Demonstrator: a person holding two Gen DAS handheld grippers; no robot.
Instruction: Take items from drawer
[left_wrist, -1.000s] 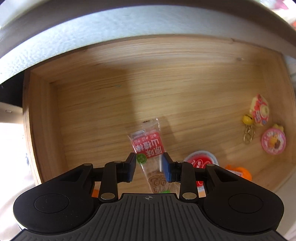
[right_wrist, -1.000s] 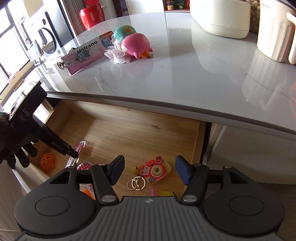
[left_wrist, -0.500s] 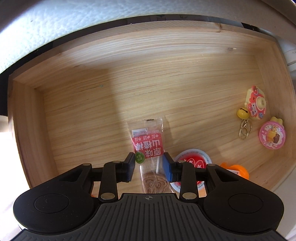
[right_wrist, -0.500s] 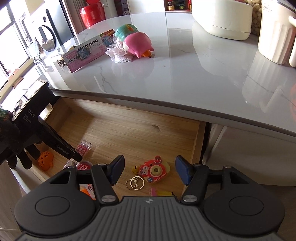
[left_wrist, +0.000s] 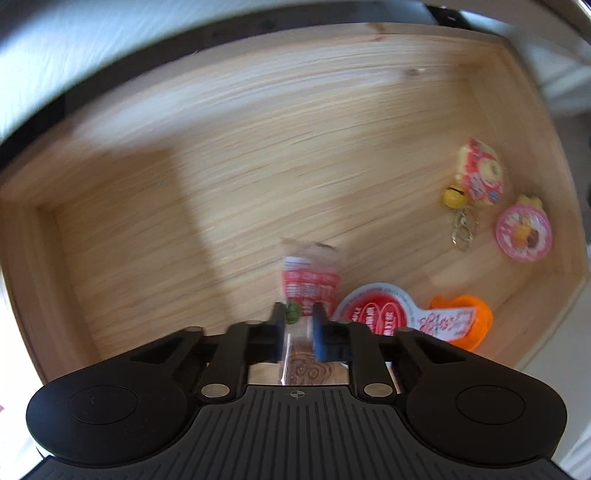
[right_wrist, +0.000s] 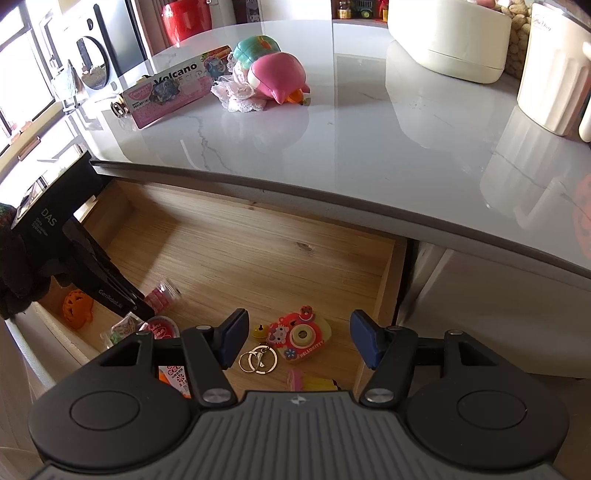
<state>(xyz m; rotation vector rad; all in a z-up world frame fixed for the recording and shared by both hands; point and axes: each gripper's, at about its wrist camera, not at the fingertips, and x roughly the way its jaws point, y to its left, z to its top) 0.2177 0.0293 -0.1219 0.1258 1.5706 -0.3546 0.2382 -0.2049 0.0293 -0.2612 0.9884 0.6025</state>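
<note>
A wooden drawer (right_wrist: 236, 251) stands pulled open beneath a glossy grey-white countertop (right_wrist: 369, 140), seen from cameras on two hand-held grippers. The left gripper (left_wrist: 299, 325), pointing down into the drawer, has its blue pads pinched tight on a clear-wrapped snack packet (left_wrist: 308, 284) with a red label; the packet's top rises crumpled above the pads, blurred, and its lower end with a brown biscuit shows behind them. In the right wrist view the same gripper (right_wrist: 142, 308) reaches in from the left edge, gripped by a dark-gloved hand (right_wrist: 18, 273), with the packet (right_wrist: 160, 295) at its tip near the drawer's front left. Just beside it lies a round red-lidded cup (left_wrist: 373, 310), and beyond that an orange object (left_wrist: 469, 321) under a printed tag. A Hello Kitty camera keychain (right_wrist: 299, 336) with a yellow bell (right_wrist: 260, 330) and metal rings (right_wrist: 258, 360) rests toward the drawer's front right, near a round pink charm (left_wrist: 522, 232). A small orange ball-like toy (right_wrist: 77, 308) sits in the front left corner. The right gripper (right_wrist: 295, 341) hovers above the drawer's front, its jaws apart with nothing between them. On the countertop lie a pink plush toy (right_wrist: 275, 75) and a box marked "Volcano" (right_wrist: 170, 90), well apart from white containers (right_wrist: 448, 40) at the far right.
</note>
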